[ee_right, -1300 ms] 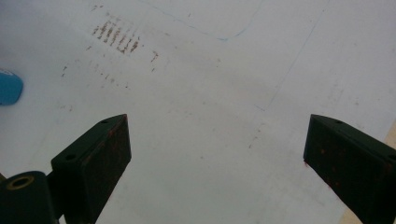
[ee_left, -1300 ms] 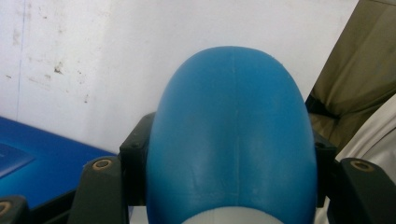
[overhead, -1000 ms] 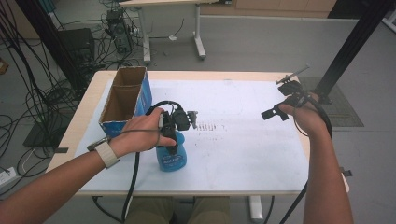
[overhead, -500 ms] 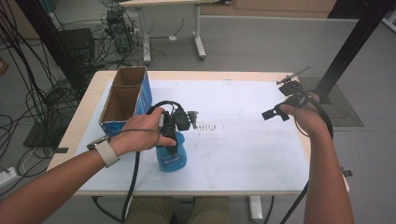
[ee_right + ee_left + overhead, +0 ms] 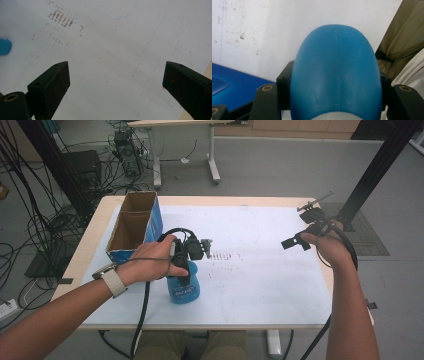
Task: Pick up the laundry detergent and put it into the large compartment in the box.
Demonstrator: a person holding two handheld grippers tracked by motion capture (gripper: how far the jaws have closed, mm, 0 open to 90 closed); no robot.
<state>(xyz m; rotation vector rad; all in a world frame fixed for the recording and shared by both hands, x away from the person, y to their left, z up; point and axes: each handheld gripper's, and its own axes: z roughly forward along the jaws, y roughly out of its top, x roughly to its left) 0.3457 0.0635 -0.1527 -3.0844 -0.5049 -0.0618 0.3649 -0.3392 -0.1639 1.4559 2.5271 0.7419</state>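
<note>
On the far left of the tabletop sits an open cardboard box, top up, so you could drop something in. Just beside it, your left gripper has its fingers closed tight on both sides of the blue bottle, which stands on the tabletop near the front edge. Holding it by the sides looks like a good way to lift it. Far to the right, your right gripper hangs above the tabletop with its fingers spread wide and nothing between them, out of the way.
</note>
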